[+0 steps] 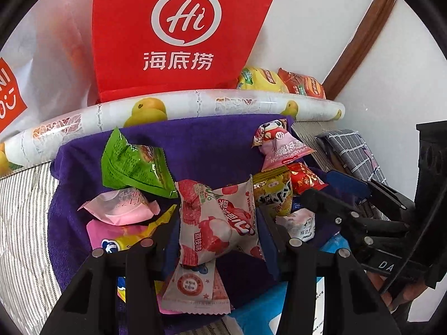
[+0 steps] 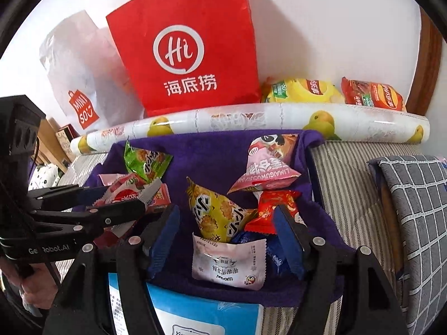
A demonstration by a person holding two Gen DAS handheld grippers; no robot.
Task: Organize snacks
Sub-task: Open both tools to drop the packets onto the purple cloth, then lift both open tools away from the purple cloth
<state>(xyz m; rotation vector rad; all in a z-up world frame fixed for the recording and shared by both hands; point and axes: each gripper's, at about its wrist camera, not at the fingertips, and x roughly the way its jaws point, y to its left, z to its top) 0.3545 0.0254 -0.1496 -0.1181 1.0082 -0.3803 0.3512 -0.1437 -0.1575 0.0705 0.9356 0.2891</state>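
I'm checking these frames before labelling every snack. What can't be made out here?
- Blue packet, right wrist view: mostly covered by the white-pink packet; print unreadable.
- Light blue box, right wrist view: cut off by the bottom edge.
- Yellow-and-pink packet, left wrist view: partly behind the left gripper finger.
- Red Haidilao bag, both views: contents hidden.

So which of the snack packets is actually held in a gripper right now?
The pink lychee packet, clamped upright in the left gripper. The right gripper stands open around the yellow packet and white packet without pressing either.
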